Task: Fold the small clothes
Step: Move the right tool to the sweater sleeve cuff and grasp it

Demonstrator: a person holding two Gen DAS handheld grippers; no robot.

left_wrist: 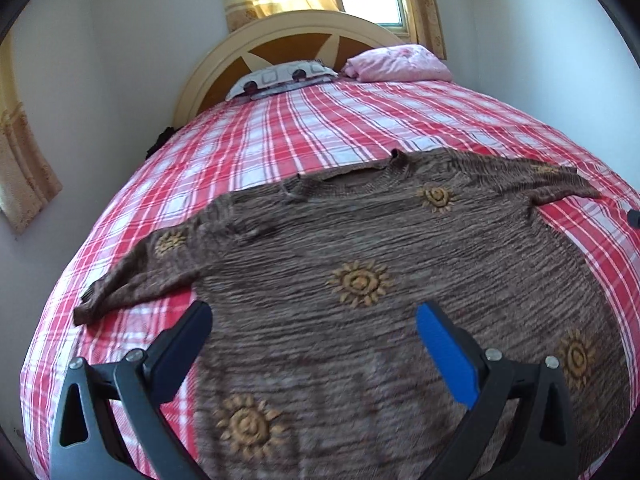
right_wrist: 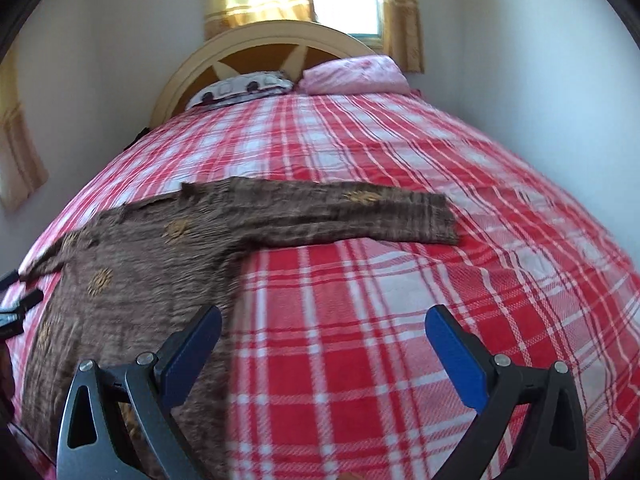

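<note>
On the plaid bedsheet [left_wrist: 280, 132] the brown sweater [left_wrist: 360, 248] lies spread flat, neck toward 12 o'clock, hem toward me at 6. Both sleeves are out: left sleeve [left_wrist: 136, 280] runs to 9 o'clock, right sleeve [right_wrist: 340, 212] to 3 o'clock w/ its cuff flat on the sheet.

My left gripper [left_wrist: 314, 328] hangs over the lower body of the knit, jaws spread wide, nothing in them. My right gripper [right_wrist: 324, 332] is just as wide, also holding nothing; it's mostly over bare sheet, w/ only its left finger over the sweater's side edge.

Risks as I see them:
- Right side: if I close where I am, I prob. pinch bedsheet along w/ the knit, or sheet alone, and drag the sheet up into the fold.
- Knit looks thick and stretchy, so grabbing only the top layer could separate front from back and leave a lumpy fold.
- Left sleeve looks a bit bunched near the armpit at 9 o'clock; folding over it could trap a crease.
- Uneven grab points btw. the two sides would skew the hem.

Pillows [left_wrist: 340, 72] at 12 o'clock are well apart, no issue.
</note>
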